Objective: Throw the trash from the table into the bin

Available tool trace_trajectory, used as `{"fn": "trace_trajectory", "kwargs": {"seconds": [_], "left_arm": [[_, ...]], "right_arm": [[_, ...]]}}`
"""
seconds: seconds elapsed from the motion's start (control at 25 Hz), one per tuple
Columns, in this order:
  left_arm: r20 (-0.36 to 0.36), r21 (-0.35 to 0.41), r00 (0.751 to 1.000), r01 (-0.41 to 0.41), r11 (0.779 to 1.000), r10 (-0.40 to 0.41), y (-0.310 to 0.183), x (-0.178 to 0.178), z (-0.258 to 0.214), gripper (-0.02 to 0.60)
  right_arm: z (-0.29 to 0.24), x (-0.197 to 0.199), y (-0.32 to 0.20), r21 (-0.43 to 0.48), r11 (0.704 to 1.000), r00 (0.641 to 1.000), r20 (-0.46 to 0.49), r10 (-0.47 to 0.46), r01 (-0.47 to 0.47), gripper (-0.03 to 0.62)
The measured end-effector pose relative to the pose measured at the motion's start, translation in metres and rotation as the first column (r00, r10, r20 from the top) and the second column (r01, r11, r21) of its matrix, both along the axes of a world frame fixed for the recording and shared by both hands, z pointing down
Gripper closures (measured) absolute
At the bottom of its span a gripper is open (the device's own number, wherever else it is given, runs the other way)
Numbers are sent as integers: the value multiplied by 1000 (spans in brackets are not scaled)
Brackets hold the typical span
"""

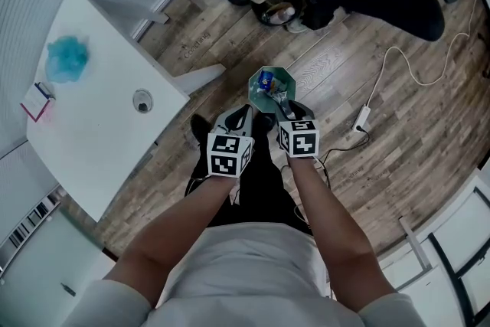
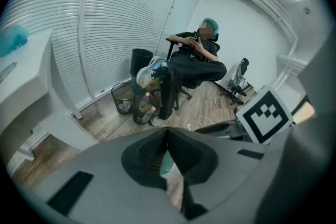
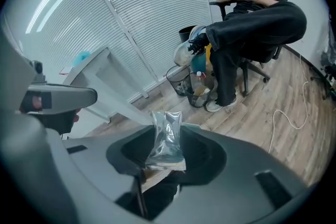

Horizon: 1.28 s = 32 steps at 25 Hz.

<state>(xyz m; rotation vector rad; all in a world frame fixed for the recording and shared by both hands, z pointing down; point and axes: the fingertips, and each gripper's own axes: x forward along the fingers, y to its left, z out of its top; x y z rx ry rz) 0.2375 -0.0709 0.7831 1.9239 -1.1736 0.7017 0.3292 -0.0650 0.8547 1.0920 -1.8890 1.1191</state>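
Fingers [image 3: 200, 153] of the right gripper [image 1: 285, 105] stand part-way apart, a clear wrapper [image 3: 167, 136] between them, right over the green bin [image 1: 255, 76] at twelve o'clock, and there's a blue packet [image 1: 266, 80] already inside. The left gripper [image 1: 246, 112] is alongside, jaws pinched together. Blue crumpled trash [image 1: 67, 57] sits on the white table [image 1: 107, 126] at ten o'clock.

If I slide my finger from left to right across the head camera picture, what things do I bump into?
Pink-edged card → blue fluffy clump → little round thing → left claw → right claw → white plug block.
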Motion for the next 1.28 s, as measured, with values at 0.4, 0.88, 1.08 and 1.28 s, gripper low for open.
{"fn": "trace_trajectory", "kwargs": {"seconds": [0.4,0.88,1.08,1.28], "left_arm": [[-9,8,1000,3,1000,-3,1,-5,-5,577],[-14,8,1000,15,1000,-15,10,-12,-11,577],[-13,31,1000,19,999,-18,4,-15,-25,577],[-10,62,999,32,998,-31,-1,-21,-47,577]], "right_arm": [[2,-9,7,-9,1000,1000,0,-18,18,384],[-4,-11,8,5,999,999,-12,-35,35,333],[-23,-11,1,37,999,1000,5,-30,29,333],[-51,-10,-7,67,998,999,24,-25,23,335]]}}
